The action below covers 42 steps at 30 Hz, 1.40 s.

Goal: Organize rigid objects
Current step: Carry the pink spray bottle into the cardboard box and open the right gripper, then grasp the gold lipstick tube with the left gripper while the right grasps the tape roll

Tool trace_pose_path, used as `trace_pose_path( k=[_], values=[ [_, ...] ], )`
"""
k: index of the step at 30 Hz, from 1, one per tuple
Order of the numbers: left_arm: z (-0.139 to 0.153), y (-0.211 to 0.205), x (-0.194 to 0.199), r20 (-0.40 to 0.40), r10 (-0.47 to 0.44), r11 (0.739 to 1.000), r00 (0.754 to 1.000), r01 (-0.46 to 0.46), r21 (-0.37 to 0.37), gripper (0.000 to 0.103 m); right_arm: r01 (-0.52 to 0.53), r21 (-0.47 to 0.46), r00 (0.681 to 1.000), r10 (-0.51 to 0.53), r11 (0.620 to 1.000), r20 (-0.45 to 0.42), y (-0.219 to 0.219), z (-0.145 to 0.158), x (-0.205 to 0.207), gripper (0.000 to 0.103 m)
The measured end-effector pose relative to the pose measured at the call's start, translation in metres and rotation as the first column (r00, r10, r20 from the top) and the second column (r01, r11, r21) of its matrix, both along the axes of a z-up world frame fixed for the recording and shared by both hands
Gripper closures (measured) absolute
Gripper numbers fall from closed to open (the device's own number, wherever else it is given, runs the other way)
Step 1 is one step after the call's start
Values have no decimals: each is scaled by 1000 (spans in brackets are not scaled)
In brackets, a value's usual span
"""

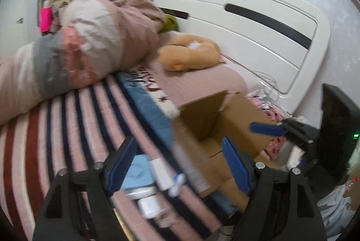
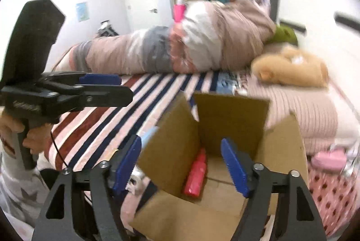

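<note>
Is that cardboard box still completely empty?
No: in the right wrist view a pink-red bottle already lies inside the open cardboard box, leaning against its left wall.

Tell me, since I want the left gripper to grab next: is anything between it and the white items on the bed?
Nothing visible blocks it. The left gripper is open, and the white items lie on the striped blanket right between its fingers, beside the cardboard box. Blur hides what the items are.
</note>
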State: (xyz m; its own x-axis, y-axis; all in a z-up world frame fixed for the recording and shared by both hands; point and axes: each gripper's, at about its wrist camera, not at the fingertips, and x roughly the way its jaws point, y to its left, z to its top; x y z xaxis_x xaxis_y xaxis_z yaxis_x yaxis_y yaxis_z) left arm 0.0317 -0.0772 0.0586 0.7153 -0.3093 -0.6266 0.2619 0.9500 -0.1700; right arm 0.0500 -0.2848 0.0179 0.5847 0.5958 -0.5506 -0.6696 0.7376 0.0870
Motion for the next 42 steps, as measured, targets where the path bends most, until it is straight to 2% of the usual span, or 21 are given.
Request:
trace_pose_path(
  k=[1, 5, 10, 12, 13, 14, 15, 17, 20, 21, 23, 24, 27, 29, 31, 36, 42],
  values=[
    [-2, 12, -6, 8, 19, 1000, 1000, -19, 0, 27, -13, -1, 1000, 13, 1000, 13, 8, 2, -5, 19],
    [-25, 58, -26, 12, 104, 994, 994, -105, 40, 27, -63, -10, 998, 63, 998, 25, 47, 2, -21, 19],
    [-69, 97, -39, -34, 156, 987, 987, -155, 32, 27, -138, -24, 990, 139, 990, 18, 96, -18, -41, 19],
    [-91, 107, -43, -59, 164, 986, 985, -163, 23, 27, -161, -35, 986, 163, 986, 41, 106, -31, -47, 23],
    [-101, 110, -45, -67, 168, 986, 984, -168, 12, 27, -168, -44, 985, 169, 985, 32, 111, -41, -50, 31],
    [-109, 113, -48, -74, 169, 985, 983, -170, -4, 27, -174, -48, 985, 174, 984, 4, 116, -51, -50, 37],
    [-122, 115, -50, -92, 165, 985, 982, -168, -26, 27, -185, -48, 982, 183, 982, -40, 119, -66, -48, 39],
    [-147, 112, -50, -133, 161, 984, 978, -169, -50, 27, -170, -64, 981, 163, 983, -102, 122, -94, -46, 41],
    [-183, 102, -49, -198, 185, 980, 963, -196, -35, 28, -83, -127, 992, 70, 988, -108, 123, -130, -44, 41],
    [-192, 98, -49, -212, 195, 979, 958, -204, -25, 30, -58, -141, 993, 43, 988, -109, 123, -139, -42, 41],
    [-210, 91, -47, -248, 206, 976, 946, -217, -16, 43, -14, -155, 994, -4, 988, -112, 120, -154, -40, 42],
    [-217, 87, -47, -247, 217, 974, 944, -226, -8, 44, -1, -158, 993, -18, 987, -119, 119, -158, -39, 42],
    [-218, 79, -49, -199, 251, 968, 947, -247, 43, 54, 4, -160, 989, -27, 987, -144, 118, -166, -37, 48],
    [-218, 76, -49, -189, 240, 971, 952, -238, 31, 79, 16, -162, 987, -41, 987, -153, 117, -169, -35, 55],
    [-219, 76, -48, -181, 241, 971, 954, -238, 36, 86, 20, -161, 987, -46, 987, -155, 116, -170, -32, 61],
    [-219, 88, -47, -183, 240, 970, 953, -241, 16, 88, 27, -168, 989, -51, 985, -140, 118, -171, -34, 63],
    [-213, 92, -51, -166, 256, 967, 952, -252, 45, 88, -6, -156, 994, -12, 988, -112, 120, -161, -42, 64]
  ],
)
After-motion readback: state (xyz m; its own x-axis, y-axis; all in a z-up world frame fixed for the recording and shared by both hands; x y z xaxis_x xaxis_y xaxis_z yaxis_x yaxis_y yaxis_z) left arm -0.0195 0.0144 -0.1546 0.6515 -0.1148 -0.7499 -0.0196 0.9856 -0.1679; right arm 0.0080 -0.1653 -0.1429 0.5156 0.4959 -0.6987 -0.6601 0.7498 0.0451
